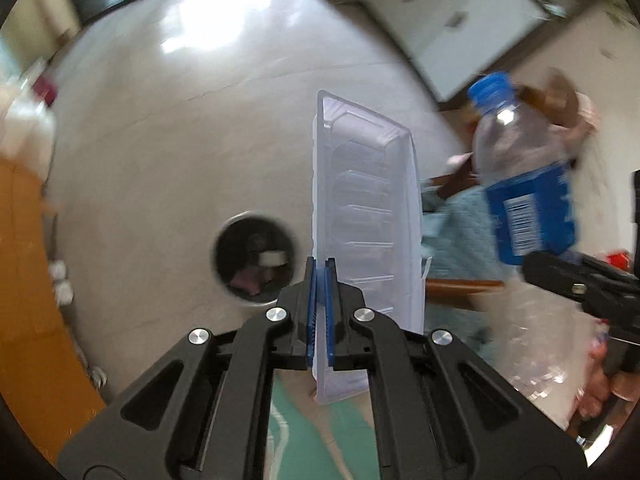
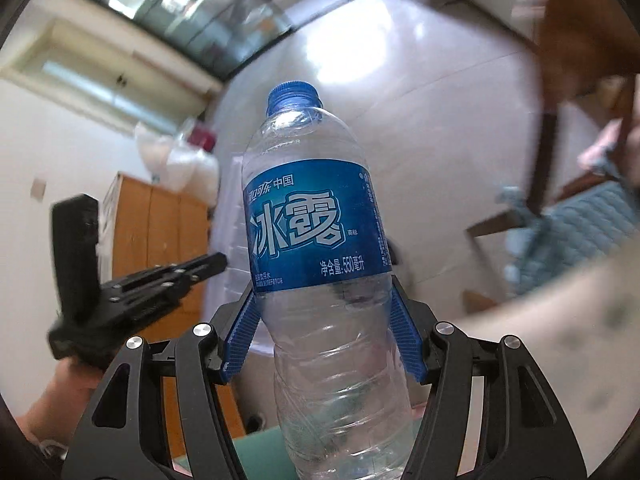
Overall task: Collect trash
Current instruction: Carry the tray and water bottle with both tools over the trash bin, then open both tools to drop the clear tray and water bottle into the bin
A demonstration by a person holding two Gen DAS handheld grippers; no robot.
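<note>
While the left wrist view blurs at its edges, the left gripper (image 1: pixel 320 312) sits at lower centre, its blue pads (image 1: pixel 329 312) pinched nearly together on the thin rim of a clear plastic tray (image 1: pixel 368 216). Tray stands on edge, running from the jaws up toward frame centre, ribbed compartments facing right. Round trash bin (image 1: pixel 254 258) lies on the pale floor (image 1: pixel 180 120) just left of the tray, dark inside, with scraps in it, one pinkish, one white. Clear water bottle (image 1: pixel 520 184) with blue cap and blue label fills the right side, tilted, cap toward upper right centre. Right gripper (image 1: pixel 580 284) shows as a black finger at right edge, against the bottle's lower body. Fingers of a hand (image 1: pixel 600 384) at lower right. Orange wooden cabinet (image 1: pixel 24 280) along the left edge.

Right wrist view: right gripper (image 2: pixel 324 320) at lower centre, jaws set wide and clamped on the water bottle (image 2: pixel 316 216), blue pads (image 2: pixel 406 332) pressing both sides just below the label. Bottle upright in frame, cap at upper centre, looks empty. Left gripper (image 2: pixel 160 280) at left, seen side-on, blurred; tray hardly readable here. A hand (image 2: pixel 60 384) under it, lower left. Orange cabinet (image 2: pixel 160 232) behind it, white plastic bags (image 2: pixel 176 160) on top. Bin not visible in this view.
</note>
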